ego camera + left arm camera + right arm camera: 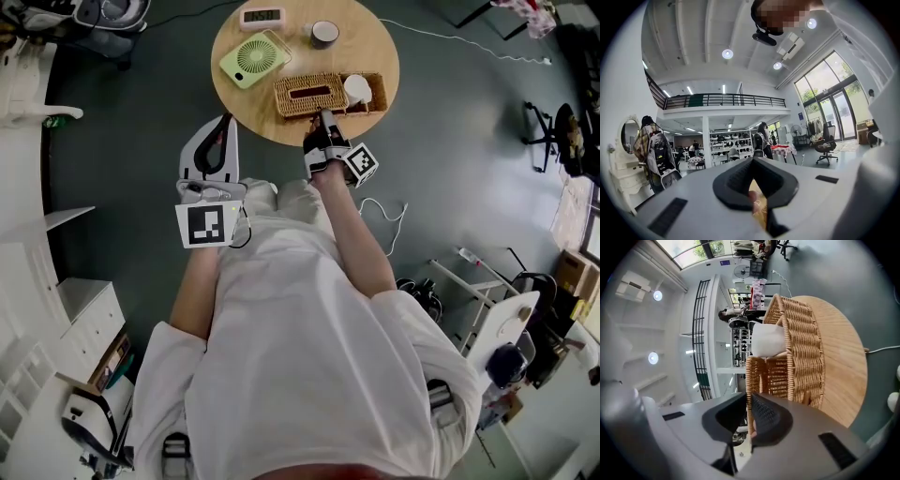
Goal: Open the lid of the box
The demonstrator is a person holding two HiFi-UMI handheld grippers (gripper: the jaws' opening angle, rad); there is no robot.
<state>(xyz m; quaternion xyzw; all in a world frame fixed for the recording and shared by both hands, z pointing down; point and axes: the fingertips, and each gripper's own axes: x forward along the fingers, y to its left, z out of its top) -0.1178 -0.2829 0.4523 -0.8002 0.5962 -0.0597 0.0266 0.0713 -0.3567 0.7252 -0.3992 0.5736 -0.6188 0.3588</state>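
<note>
My right gripper (323, 120) has its fingers pinched tight on the near edge of the wicker lid (749, 380). The box (314, 96) sits at the near side of the round table (370, 52), and my right arm's stretched out to it. My left gripper (223, 127) is closed on nothing, hanging left of the table and tilted upward.

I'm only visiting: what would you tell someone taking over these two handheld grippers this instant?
Left gripper: jaws together, empty, held off the table's near-left rim.
Right gripper: shut on a thin wicker edge at the box's near side, seemingly the lid's.
Done: grip taken; whether the lid has lifted, I cannot tell.
To do: raise the lid open.
</note>
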